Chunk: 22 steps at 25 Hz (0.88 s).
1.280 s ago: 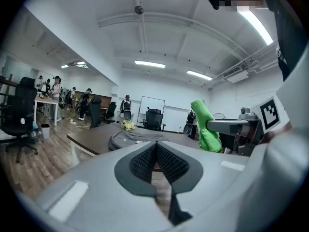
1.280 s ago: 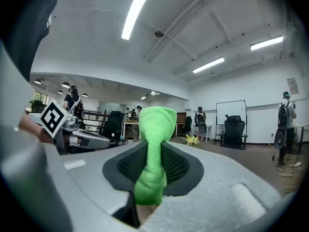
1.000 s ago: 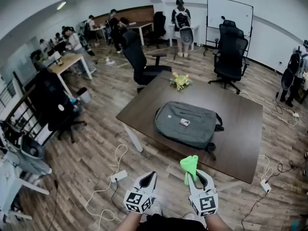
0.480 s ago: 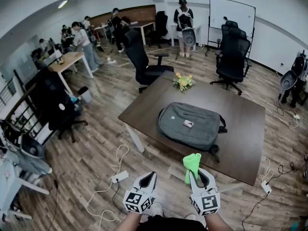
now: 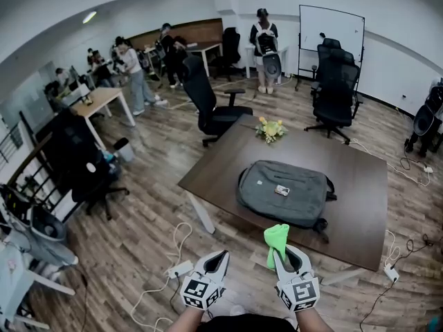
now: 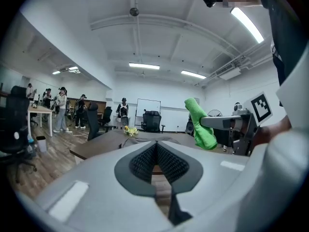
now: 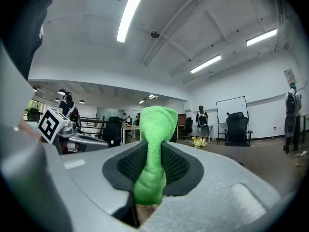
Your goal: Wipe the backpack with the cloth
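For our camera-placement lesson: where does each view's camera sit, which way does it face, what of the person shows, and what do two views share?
Head view: on the head, looking steeply down at the backpack on the table; forearms, left tongs and right tongs show.
Left gripper view: on the left tongs, facing the table along shut jaws; right tongs at right.
Right gripper view: on the right tongs, facing the room past the clamped green cloth; left tongs at left.
Shared: both gripper views show the flowers.

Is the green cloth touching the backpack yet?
Apart. In the head view the cloth, clamped in the right gripper, hangs short of the backpack; bare table shows between them.
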Available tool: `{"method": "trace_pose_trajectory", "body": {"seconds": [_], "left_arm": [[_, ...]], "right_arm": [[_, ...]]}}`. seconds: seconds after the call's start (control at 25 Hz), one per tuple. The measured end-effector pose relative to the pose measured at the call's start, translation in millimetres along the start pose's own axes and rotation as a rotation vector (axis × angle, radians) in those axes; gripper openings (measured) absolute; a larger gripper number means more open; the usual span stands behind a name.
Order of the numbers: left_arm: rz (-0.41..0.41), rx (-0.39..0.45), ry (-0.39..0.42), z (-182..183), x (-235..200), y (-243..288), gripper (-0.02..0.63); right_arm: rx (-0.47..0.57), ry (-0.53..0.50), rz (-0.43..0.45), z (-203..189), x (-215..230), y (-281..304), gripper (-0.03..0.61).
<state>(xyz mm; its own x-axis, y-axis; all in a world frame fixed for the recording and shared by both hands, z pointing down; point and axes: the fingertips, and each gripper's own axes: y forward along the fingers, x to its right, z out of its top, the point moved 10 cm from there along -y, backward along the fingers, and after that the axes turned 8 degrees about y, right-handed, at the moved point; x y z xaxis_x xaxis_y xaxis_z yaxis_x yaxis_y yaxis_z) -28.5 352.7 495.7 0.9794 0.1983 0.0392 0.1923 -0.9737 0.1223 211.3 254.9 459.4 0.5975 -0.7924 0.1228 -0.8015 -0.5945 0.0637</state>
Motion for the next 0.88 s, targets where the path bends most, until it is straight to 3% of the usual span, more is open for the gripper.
{"method": "trace_pose_trajectory", "body": {"seconds": [0.12,0.4,0.88], "left_arm": [[-0.019,-0.002,0.031,-1,-18,-2,0.018],[-0.036,0.000,0.006,-10,-54,0,0.018],[-0.036,-0.019,-0.039,-19,-89,46,0.018]], "right_arm": [[-0.013,-0.004,-0.035,-6,-9,16,0.089],[-0.042,-0.005,-0.073,-8,-22,41,0.089],[-0.076,-0.037,-0.071,-4,6,112,0.089]]}}
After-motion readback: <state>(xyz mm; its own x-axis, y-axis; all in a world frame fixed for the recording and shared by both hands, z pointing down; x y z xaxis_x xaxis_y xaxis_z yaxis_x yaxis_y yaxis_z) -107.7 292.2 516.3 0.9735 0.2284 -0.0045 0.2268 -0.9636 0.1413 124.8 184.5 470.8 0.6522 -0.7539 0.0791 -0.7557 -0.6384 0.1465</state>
